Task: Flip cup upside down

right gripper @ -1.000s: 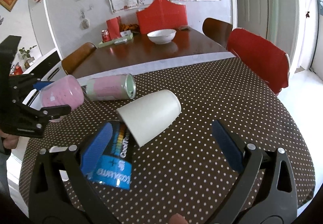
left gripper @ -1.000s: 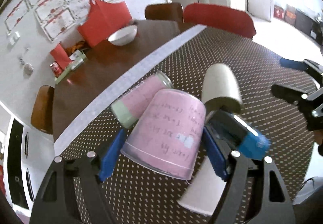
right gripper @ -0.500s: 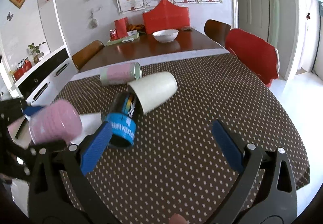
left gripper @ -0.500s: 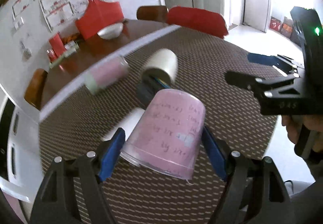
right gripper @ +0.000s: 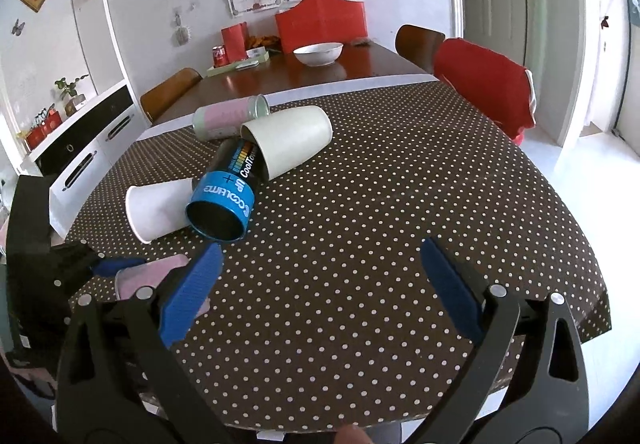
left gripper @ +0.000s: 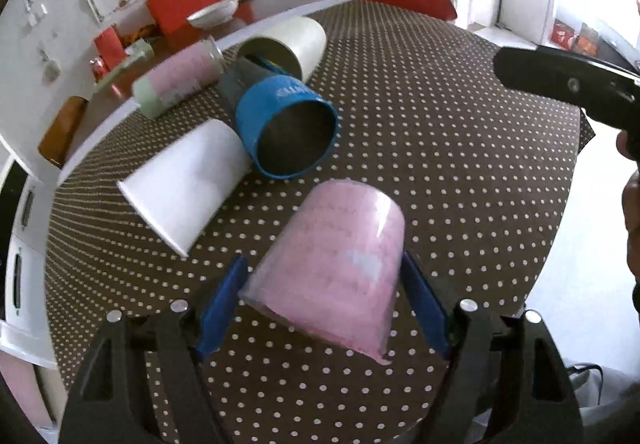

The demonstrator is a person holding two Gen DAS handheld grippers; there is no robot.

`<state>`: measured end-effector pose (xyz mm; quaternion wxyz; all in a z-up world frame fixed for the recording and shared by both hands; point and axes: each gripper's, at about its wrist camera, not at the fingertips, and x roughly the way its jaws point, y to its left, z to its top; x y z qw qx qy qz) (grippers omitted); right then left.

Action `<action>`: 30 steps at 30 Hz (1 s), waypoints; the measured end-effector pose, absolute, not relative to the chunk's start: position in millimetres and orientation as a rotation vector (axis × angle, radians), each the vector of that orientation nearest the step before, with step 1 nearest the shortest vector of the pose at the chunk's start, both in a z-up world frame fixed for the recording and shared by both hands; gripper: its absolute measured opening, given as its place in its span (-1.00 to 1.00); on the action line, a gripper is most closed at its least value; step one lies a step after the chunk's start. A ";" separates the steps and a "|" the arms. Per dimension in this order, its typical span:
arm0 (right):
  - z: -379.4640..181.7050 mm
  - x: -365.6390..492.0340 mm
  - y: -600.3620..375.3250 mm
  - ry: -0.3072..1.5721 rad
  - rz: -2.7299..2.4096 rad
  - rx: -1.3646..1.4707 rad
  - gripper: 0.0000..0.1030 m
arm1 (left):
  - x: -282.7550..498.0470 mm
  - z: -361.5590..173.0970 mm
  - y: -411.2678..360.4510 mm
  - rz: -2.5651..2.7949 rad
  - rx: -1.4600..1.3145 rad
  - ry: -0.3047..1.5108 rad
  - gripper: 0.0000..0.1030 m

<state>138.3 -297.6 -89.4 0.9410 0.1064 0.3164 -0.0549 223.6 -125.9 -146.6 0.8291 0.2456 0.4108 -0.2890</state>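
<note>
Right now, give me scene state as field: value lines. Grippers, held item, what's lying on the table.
left gripper: shut on the pink paper cup, wide rim toward the camera, closed base pointing away
right gripper: open, nothing between its fingers
surface: brown polka-dot tablecloth
lying on side: white paper cup; blue-rimmed dark tube; cream paper cup over the tube's far end; pink and green can
</note>
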 end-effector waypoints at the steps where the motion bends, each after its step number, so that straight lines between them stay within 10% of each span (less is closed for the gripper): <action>1: -88.3 136.7 -296.0 0.642 -0.110 0.217 0.88 | 221.6 -144.6 -125.3 -0.603 0.523 0.862 0.50; 30: -63.8 92.7 -242.8 0.565 -0.040 0.200 0.88 | 154.5 -60.6 -53.0 -0.415 0.231 0.572 0.84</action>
